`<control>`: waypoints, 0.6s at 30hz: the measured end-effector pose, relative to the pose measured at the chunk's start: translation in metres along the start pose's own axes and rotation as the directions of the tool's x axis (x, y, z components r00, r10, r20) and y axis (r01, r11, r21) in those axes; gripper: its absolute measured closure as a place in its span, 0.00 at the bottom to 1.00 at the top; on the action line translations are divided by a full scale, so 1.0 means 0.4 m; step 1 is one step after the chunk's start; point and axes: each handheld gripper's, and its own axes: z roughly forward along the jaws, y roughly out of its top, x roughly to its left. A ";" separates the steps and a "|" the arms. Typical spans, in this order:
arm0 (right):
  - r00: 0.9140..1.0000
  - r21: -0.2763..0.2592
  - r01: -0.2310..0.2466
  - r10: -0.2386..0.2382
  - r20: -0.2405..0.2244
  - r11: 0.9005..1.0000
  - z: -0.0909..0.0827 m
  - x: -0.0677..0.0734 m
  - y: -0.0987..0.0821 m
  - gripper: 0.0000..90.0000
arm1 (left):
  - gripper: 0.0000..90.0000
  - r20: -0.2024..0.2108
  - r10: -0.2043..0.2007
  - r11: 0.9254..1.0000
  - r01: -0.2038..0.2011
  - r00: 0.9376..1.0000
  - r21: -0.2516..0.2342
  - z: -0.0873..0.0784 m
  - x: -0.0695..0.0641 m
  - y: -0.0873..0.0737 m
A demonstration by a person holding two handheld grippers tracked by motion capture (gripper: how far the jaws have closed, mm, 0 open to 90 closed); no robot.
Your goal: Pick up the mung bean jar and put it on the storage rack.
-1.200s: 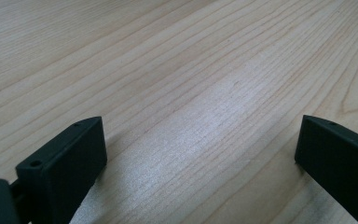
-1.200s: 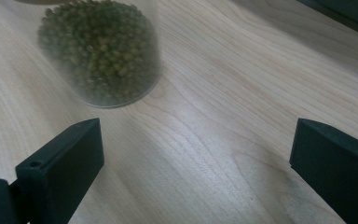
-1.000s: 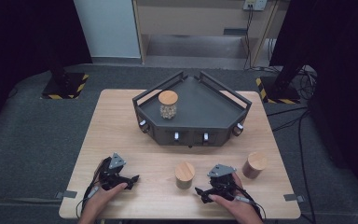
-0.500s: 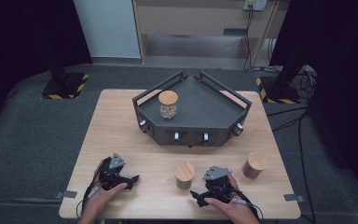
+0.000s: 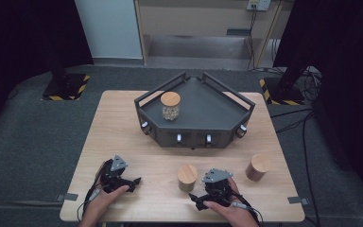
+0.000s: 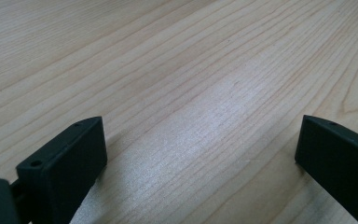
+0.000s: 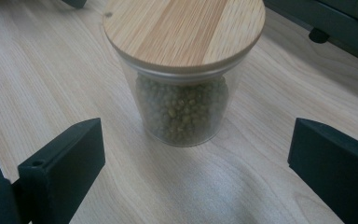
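Right tool (image 5: 194, 198) jaws apart, aimed at the bean jar (image 7: 184, 74) just ahead on the worktop (image 5: 137, 156); left tool (image 5: 134, 181) also apart, idle; risk: an off-centre approach nudges the jar and tips it.

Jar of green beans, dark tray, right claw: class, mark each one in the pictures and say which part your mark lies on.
jar of green beans (image 7: 182, 109), right gripper view, on the glass wall over the beans.
dark tray (image 5: 208, 106), high view, on its bare floor.
right claw (image 5: 194, 200), high view, between its fingertips.
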 end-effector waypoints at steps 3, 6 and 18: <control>1.000 -0.001 0.004 -0.004 0.001 1.000 -0.004 0.002 0.007 0.04 | 0.01 0.000 0.000 1.000 0.000 1.000 0.000 0.000 0.000 0.000; 1.000 -0.002 0.004 -0.004 -0.001 1.000 -0.008 0.005 0.014 0.04 | 0.01 0.000 0.000 1.000 0.000 1.000 0.000 0.000 0.000 0.000; 1.000 -0.015 0.001 -0.001 -0.020 1.000 0.007 0.009 0.031 0.06 | 0.00 -0.004 -0.002 1.000 0.002 1.000 -0.001 0.000 -0.002 0.000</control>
